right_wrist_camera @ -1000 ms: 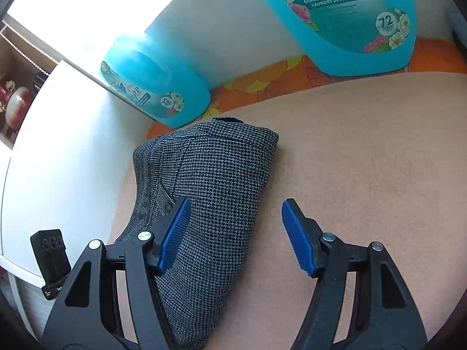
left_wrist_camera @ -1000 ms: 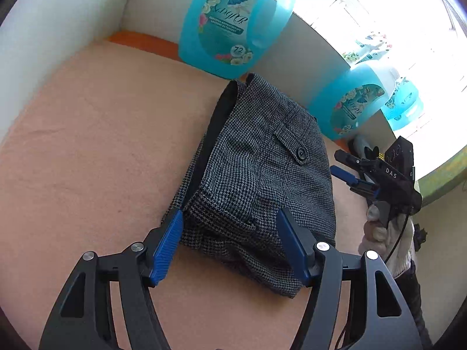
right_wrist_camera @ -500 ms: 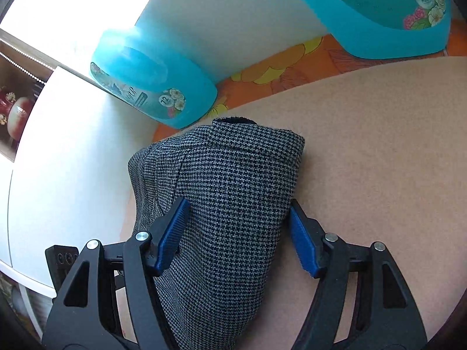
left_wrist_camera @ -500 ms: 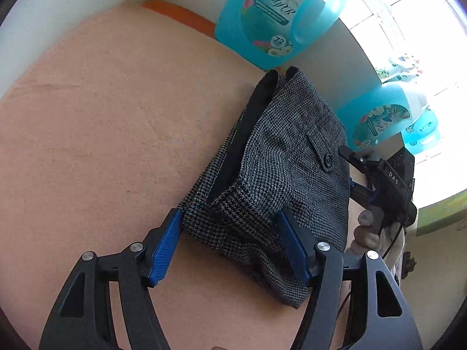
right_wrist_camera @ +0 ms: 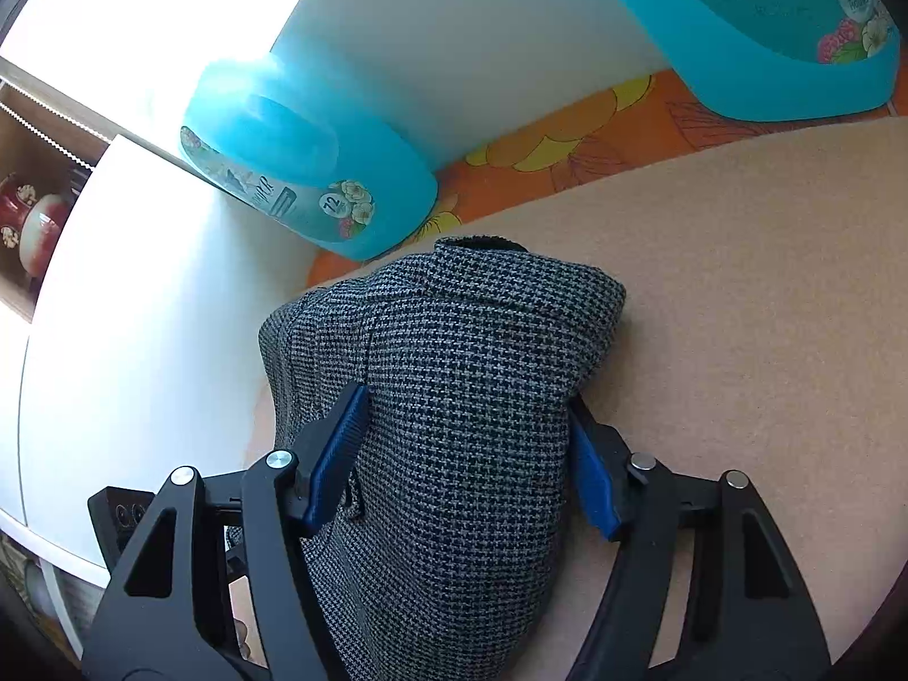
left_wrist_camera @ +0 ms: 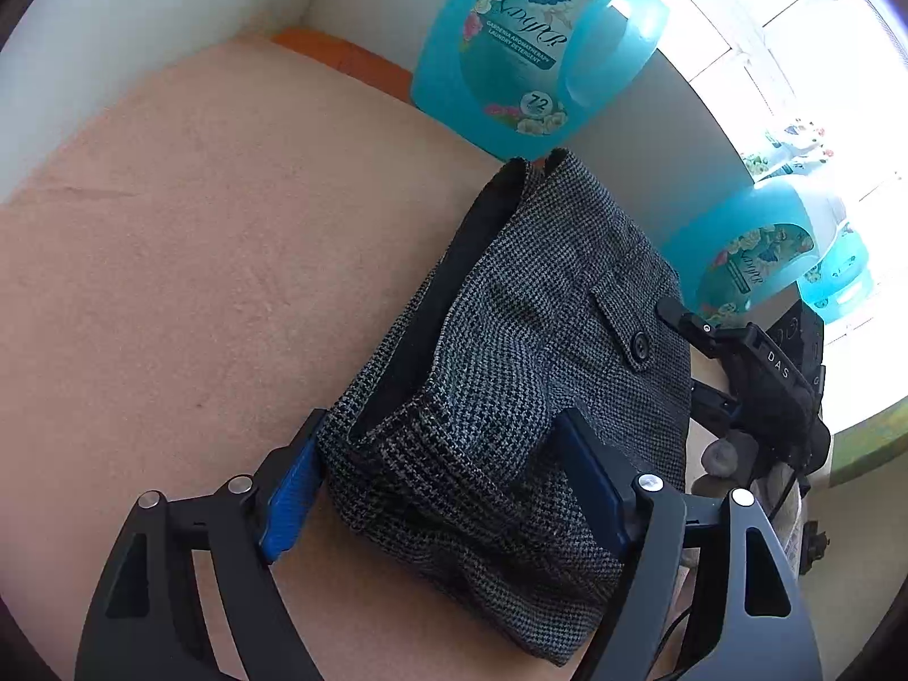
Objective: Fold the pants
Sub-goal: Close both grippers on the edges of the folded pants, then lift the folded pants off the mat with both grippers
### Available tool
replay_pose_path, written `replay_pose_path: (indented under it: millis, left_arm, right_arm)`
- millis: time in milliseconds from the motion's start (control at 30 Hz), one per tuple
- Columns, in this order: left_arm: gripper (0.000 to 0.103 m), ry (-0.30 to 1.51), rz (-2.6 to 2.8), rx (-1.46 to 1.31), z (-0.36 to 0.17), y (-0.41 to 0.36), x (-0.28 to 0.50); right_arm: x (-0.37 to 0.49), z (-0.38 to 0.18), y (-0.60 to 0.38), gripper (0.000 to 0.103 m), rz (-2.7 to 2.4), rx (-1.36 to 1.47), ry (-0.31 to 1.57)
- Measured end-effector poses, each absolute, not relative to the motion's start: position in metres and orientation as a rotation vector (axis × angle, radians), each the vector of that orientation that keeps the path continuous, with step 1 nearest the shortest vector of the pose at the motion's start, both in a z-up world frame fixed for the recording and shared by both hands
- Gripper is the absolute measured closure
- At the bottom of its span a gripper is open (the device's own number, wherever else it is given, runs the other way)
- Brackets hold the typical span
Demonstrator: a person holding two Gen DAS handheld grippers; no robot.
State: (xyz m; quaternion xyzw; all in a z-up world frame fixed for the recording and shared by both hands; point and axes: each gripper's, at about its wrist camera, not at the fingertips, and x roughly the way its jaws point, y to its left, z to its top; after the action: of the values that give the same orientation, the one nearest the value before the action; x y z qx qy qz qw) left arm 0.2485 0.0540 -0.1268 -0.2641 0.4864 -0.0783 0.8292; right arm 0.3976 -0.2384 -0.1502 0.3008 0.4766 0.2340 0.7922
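White walls (left_wrist_camera: 142,28) stand around a surface covered with a peach-coloured cloth (left_wrist_camera: 198,284), with an orange flowered cloth (right_wrist_camera: 596,130) along the back edge. Two blue detergent bottles (left_wrist_camera: 522,51) stand there by the wall. The folded pants (left_wrist_camera: 539,352), grey houndstooth with a buttoned pocket flap (left_wrist_camera: 624,318), lie on the peach cloth just in front of the bottles. The left gripper (left_wrist_camera: 442,488) reaches around the near end of the bundle; its jaws have just been opening and the pads sit at the fabric, so a firm grip cannot be told. The right gripper (right_wrist_camera: 471,454) reaches around the other end, its jaws have just been closing and both blue pads (right_wrist_camera: 335,448) press on the cloth.
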Motion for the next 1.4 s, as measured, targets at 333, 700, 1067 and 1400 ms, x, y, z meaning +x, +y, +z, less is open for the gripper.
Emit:
replay_pose_path:
  millis: [333, 700, 1067, 1400]
  left_arm:
    - [0.043, 0.966, -0.168, -0.466, -0.122, 0.045, 0.245]
    - [0.069, 0.877, -0.209, -0.380, -0.105, 0.041, 0.237]
    - [0.062, 0.917, -0.202, -0.424, -0.110, 0.049, 0.234]
    - [0.031, 1.060, -0.121, -0.585, -0.130, 0.071, 0.225]
  right_arm:
    - [0.399, -0.148, -0.237, 0.052, 0.508, 0.633, 1.002]
    - [0.376, -0.110, -0.227, 0.080, 0.499, 0.522, 0.903]
    - [0.367, -0.088, -0.208, 0.081, 0.487, 0.379, 0.886]
    - [0.369, -0.091, -0.209, 0.081, 0.490, 0.397, 0.900]
